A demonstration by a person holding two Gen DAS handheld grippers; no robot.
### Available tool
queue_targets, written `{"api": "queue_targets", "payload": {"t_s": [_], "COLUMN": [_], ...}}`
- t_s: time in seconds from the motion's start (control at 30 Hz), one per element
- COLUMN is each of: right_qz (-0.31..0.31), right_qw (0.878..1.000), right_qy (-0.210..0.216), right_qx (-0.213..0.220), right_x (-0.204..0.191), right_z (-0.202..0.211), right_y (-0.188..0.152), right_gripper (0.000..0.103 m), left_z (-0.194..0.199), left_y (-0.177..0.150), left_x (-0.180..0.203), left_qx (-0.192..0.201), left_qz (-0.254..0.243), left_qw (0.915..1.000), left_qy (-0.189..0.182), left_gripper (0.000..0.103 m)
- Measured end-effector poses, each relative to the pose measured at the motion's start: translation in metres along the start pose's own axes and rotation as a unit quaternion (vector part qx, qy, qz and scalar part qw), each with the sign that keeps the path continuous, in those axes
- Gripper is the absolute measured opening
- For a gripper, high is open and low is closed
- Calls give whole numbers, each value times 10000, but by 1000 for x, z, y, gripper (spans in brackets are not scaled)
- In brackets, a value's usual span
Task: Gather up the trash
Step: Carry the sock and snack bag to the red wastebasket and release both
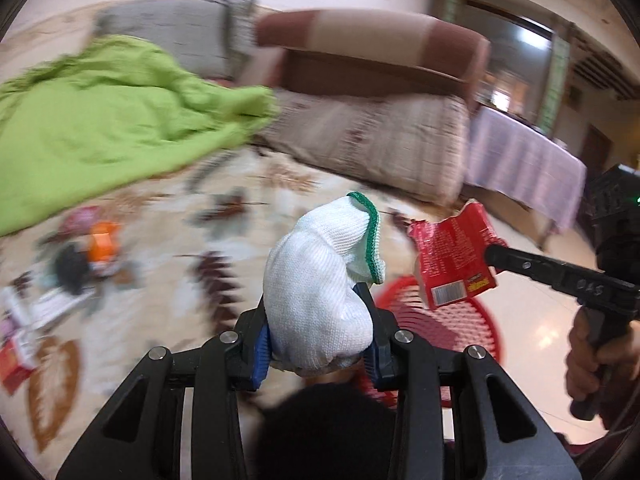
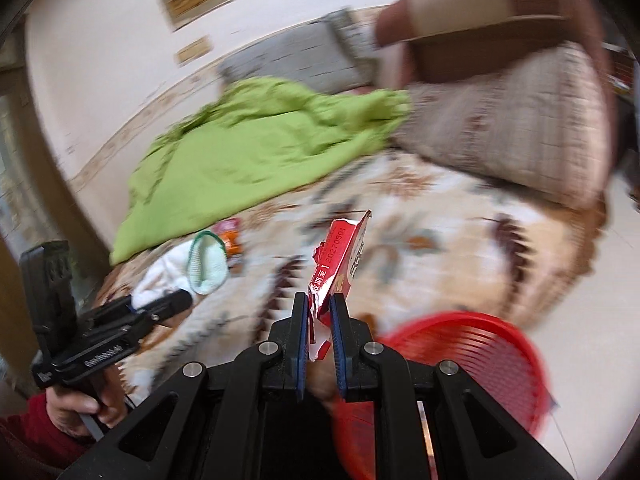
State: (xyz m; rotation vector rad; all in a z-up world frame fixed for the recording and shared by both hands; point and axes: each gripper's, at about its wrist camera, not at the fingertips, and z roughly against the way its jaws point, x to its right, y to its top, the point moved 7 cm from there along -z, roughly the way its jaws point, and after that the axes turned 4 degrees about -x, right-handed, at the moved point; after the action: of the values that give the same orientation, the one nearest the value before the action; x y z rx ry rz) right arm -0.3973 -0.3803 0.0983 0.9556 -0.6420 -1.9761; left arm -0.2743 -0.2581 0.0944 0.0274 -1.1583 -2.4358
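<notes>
My left gripper (image 1: 316, 300) is shut on a white knitted glove with a green cuff (image 1: 320, 280), held above the patterned bed cover; it also shows in the right wrist view (image 2: 188, 268). My right gripper (image 2: 320, 304) is shut on a torn red carton (image 2: 340, 260), seen from the left wrist view (image 1: 452, 260) hanging over a red slatted basket (image 1: 440, 320). The basket (image 2: 472, 352) sits low at the right, just under both grippers. More trash, an orange wrapper (image 1: 102, 246) and red and white packets (image 1: 24, 344), lies on the cover at the left.
A crumpled green blanket (image 1: 100, 120) covers the far left of the bed. A beige and brown bolster cushion (image 1: 380, 80) lies behind. A table with a lilac cloth (image 1: 520, 168) stands at the right over a tiled floor (image 1: 548, 332).
</notes>
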Motion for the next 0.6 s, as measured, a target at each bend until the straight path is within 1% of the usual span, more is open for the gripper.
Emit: {"api": "queue_targets", "payload": {"t_s": [0.03,0.13,0.17,0.2,0.23,0.27,0.3,0.33,0.37,0.4,0.5,0.6], "right_qz": [-90,-385,-486,-547,-615,-669,-704,-735,-776,-820,-825,-602], "right_qw": [9999,9984,9976,9970,9963,9953,9938,9917,9900,9894,9898,9928], "right_qy": [-124,-420,-492,-535,-578,-625,-741,-921,-1039,-1059,-1062,-966], "right_qx": [17,-6,-55,-100,-191,-303,-427,-518,-563,-567,-474,-373], "right_x": [12,48,59,64,71,77,83,91,97,100,101,86], "right_z": [7,23,26,27,26,23,19,17,16,16,19,12], "right_y": [-1,-11,-16,-21,-28,-34,-41,-45,-48,-49,-42,-29], "right_gripper": [12,12,13,14,15,17,26,31,38,39,39,39], "left_z": [-11,-34,-41,-50,-55,-62,-63,-64,-64,-62,-53,-42], "left_y": [2,3,1,-3,-6,-8,-10,-12,-13,-14,-12,-12], "left_x": [16,49,57,67,73,80,82,85,84,82,66,45], "left_qx": [-132,-392,-481,-645,-742,-822,-812,-826,-842,-835,-697,-580], "left_qz": [-60,-216,-237,-241,-244,-264,-277,-301,-307,-304,-223,-150], "left_qw": [9997,9972,9961,9936,9922,9913,9915,9914,9911,9913,9943,9964], "left_qy": [-217,-599,-706,-891,-969,-993,-976,-966,-982,-970,-776,-594], "left_gripper": [34,34,36,40,52,57,57,57,58,58,60,61]}}
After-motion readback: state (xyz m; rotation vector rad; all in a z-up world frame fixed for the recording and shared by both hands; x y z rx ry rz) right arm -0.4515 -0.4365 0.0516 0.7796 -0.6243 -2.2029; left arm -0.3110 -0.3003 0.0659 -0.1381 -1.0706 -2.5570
